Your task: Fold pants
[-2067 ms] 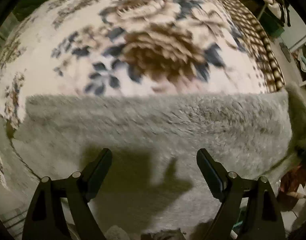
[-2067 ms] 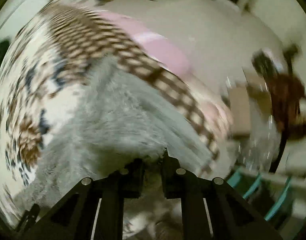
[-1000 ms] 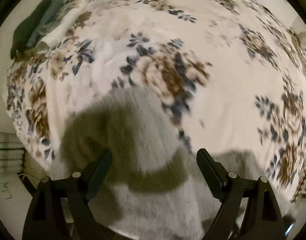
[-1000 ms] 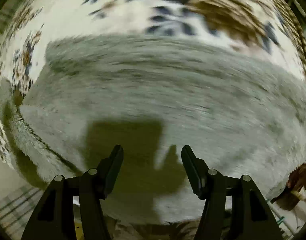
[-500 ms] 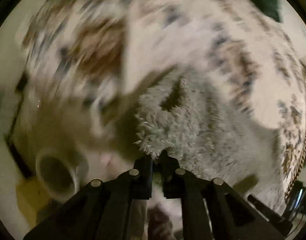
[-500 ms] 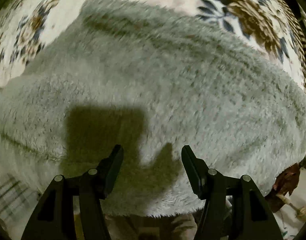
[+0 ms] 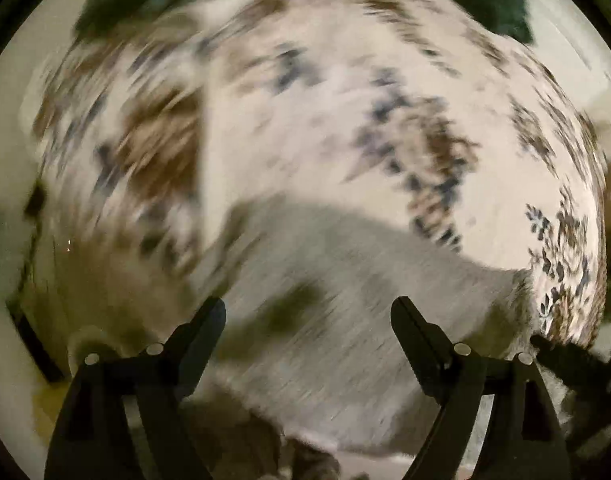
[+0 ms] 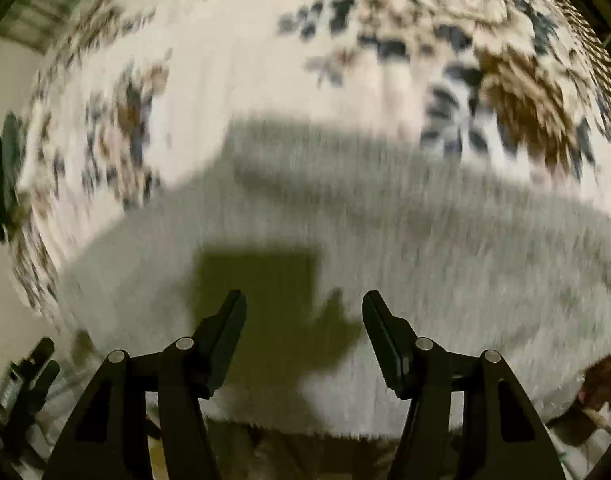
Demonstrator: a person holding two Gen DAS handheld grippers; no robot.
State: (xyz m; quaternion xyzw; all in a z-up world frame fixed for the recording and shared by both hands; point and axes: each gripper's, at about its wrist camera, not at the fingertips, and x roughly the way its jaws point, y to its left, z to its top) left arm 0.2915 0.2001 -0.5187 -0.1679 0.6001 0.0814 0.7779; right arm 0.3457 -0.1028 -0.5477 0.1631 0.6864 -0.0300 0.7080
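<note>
Floral bedding in cream, brown and dark blue fills most of both wrist views: we are looking almost straight down at a bed covered by a flowered blanket (image 8: 265,60), and both pictures are smeared by motion. On that blanket lie the pants (image 8: 385,240), a pale grey fluffy garment spread flat near the bed's near edge; in the right wrist view its lower hem runs just above the bed's edge, and in the left wrist view the same grey fabric (image 7: 345,280) fills the lower middle.

Our left claw (image 7: 308,320) points steeply down over the pants. Its jaws have just been opening and now stand wide apart, with nothing pinched between them; the grey fabric lies below the gap, and we cannot tell whether the tips touch it.

Our right claw (image 8: 303,312) also points steeply down over the garment, its jaws parted at a moderate width and empty. Its blocky shadow falls on the fleece right between and above the fingertips.

At the lower left of the right wrist view we see a bit of the other tool (image 8: 29,372) beside the bed's edge. Dark green cloth (image 7: 501,4) lies at the far edge of the bed.
</note>
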